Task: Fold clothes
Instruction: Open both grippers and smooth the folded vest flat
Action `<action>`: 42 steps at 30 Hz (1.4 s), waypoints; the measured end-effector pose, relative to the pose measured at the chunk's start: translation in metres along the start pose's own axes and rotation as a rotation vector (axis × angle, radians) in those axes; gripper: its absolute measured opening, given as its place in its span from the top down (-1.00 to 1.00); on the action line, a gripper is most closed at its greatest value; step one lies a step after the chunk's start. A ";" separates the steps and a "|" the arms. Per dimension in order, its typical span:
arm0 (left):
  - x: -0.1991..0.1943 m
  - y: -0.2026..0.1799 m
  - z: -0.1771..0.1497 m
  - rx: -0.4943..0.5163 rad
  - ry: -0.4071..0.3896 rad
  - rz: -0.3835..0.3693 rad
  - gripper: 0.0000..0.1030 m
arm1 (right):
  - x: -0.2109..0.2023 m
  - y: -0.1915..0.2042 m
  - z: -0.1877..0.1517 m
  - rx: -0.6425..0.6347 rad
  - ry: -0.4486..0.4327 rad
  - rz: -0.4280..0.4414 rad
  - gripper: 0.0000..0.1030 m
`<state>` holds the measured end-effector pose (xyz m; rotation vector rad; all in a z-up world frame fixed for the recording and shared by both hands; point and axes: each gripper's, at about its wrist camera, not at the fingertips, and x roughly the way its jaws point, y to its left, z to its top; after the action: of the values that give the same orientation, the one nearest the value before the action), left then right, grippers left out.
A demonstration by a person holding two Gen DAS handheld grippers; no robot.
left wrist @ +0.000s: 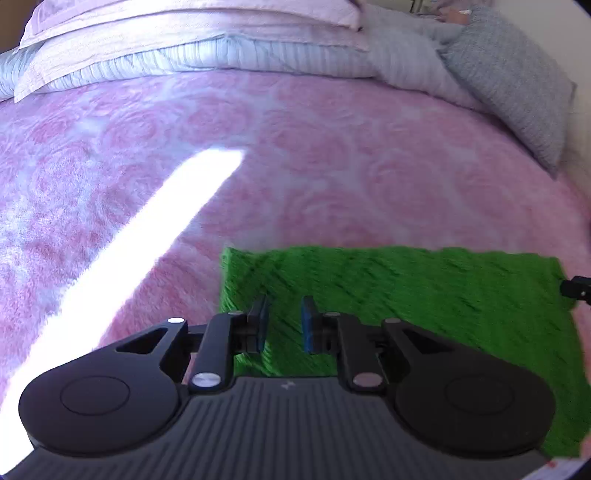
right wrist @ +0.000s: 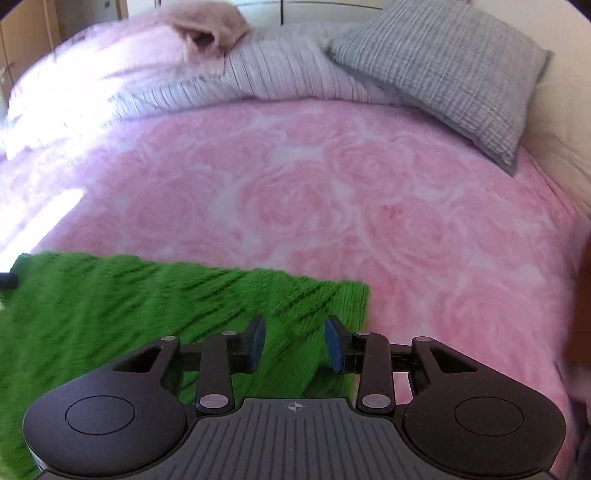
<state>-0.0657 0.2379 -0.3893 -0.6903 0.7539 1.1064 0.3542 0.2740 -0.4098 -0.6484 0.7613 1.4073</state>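
A bright green knitted garment (left wrist: 424, 295) lies flat on the pink rose-patterned bedspread (left wrist: 295, 147). In the left wrist view my left gripper (left wrist: 284, 325) hovers open over the garment's left edge, nothing between its blue pads. The same green garment (right wrist: 129, 302) fills the lower left of the right wrist view. My right gripper (right wrist: 295, 341) is open above its right edge, near the far right corner, holding nothing. A dark tip of the other gripper shows at the frame edge in each view.
Grey pillow (right wrist: 450, 70) lies at the bed's far right, with striped bedding (right wrist: 280, 70) and a pink folded blanket (right wrist: 210, 26) along the head. A strong sunlight stripe (left wrist: 140, 251) crosses the bedspread on the left. A wall runs along the right side.
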 end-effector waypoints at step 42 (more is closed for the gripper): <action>-0.105 -0.090 -0.093 0.050 0.379 0.136 -0.17 | -0.115 0.064 -0.073 0.034 0.343 0.137 -0.24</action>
<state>-0.0249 0.0819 -0.3471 -0.8265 1.1619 1.0877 0.2832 0.1505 -0.3613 -0.8359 1.1154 1.4201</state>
